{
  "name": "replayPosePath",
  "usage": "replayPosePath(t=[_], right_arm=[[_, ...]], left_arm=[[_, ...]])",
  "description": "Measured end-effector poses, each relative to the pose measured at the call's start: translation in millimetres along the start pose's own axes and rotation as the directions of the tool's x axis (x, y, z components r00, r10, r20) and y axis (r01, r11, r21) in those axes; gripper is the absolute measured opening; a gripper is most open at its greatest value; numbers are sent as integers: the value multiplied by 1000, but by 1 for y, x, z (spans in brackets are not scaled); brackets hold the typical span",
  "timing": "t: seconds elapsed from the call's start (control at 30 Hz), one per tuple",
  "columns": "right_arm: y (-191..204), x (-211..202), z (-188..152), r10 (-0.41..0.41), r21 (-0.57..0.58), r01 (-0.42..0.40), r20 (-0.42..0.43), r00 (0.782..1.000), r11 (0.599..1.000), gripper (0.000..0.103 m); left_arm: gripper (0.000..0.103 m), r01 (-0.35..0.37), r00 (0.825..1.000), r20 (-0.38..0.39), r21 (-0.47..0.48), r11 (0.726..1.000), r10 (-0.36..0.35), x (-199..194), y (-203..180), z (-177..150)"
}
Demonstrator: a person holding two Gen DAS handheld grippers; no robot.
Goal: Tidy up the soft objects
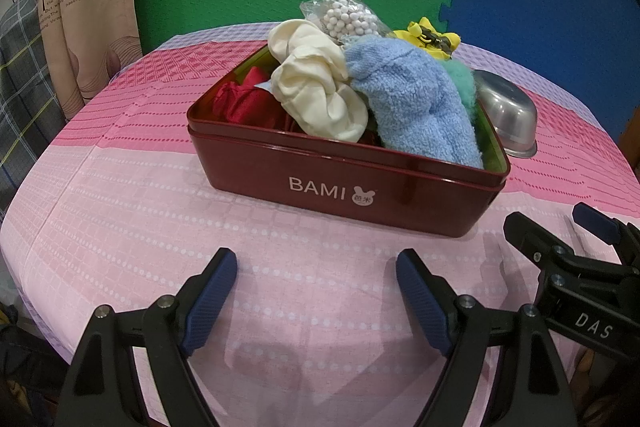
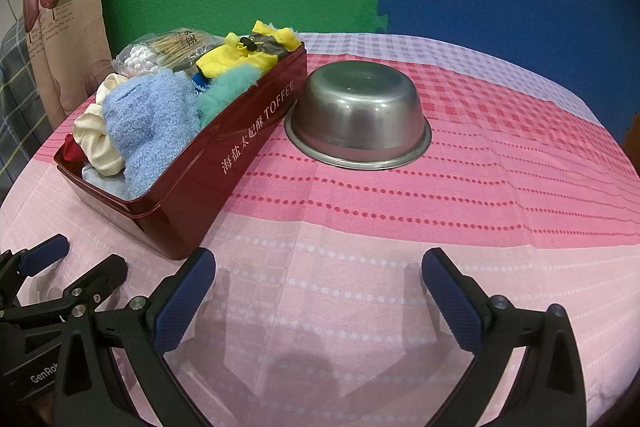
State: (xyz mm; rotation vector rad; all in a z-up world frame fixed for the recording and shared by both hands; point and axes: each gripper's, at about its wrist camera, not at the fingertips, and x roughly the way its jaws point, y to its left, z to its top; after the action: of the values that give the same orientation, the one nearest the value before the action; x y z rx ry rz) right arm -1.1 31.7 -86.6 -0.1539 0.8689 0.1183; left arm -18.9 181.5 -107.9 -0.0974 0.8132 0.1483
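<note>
The tin, dark red and lidless, sits on the counter and is heaped with soft things: a blue towel on top near its front, a cream cloth beside it, a red cloth low at the left end, a teal fluffy piece and a yellow item toward the far end. A clear bag of small white balls lies at the back of the pile. Just beside the tin stands a steel bowl, upside down; whether anything lies beneath it is hidden.

No soft thing lies loose on the cloth-covered counter in either view, so the gathering looks largely done. What may be left is tidying the heap, which rises above the rim, though that is only a guess.

The left claw hangs low in front of the tin, its 2 fingers apart and holding nothing. The right claw hangs near the tin's corner, likewise spread wide and bare.
</note>
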Motion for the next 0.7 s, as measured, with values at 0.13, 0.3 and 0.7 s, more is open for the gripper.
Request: replayPosePath(t=[0.13, 0.3, 0.7], right_arm=[[0, 0, 0, -1, 2, 1, 0, 1000, 1000, 103], [1, 0, 0, -1, 4, 1, -2, 1000, 1000, 103], [3, 1, -1, -3, 8, 3, -6, 1000, 1000, 103]], left_arm=[[84, 0, 1000, 0, 0, 1000, 0, 0, 0, 0], [84, 0, 1000, 0, 0, 1000, 0, 0, 0, 0], [84, 1, 1000, 2, 1, 1000, -1, 0, -1, -1]])
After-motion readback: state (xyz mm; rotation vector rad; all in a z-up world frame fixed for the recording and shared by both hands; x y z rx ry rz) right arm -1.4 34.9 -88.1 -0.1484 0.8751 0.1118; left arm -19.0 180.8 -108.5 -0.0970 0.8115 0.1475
